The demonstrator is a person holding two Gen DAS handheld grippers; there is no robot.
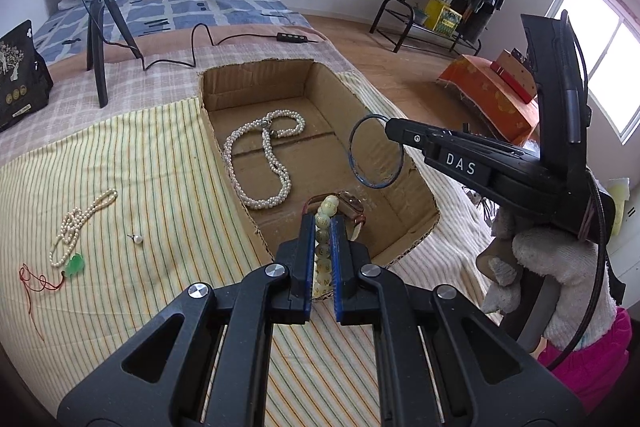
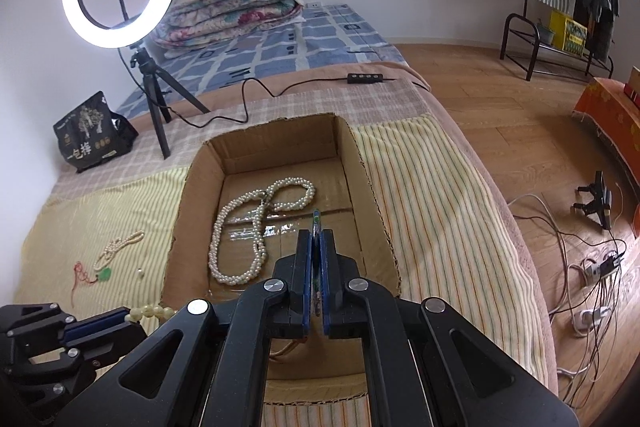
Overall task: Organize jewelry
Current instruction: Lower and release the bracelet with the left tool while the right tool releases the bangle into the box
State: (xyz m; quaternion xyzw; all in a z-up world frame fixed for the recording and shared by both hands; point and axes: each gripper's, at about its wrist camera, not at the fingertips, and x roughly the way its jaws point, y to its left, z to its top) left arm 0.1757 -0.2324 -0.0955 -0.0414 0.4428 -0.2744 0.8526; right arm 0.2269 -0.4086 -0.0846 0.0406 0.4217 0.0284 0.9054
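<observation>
Blue-padded jaws of the left gripper are clenched on a pale green bead bracelet, the beads lined up between the pads over the near rim of the cardboard box. A brown-strapped watch lies just past the tips, inside the box. Beside it, the right gripper, carried by a gloved hand, is clamped on a thin dark blue bangle held upright above the box. Farther in, a thick twisted pearl necklace lies looped on the box floor. Out on the striped cloth lie a thin pearl strand, a green pendant on red cord and a single pearl earring.
</observation>
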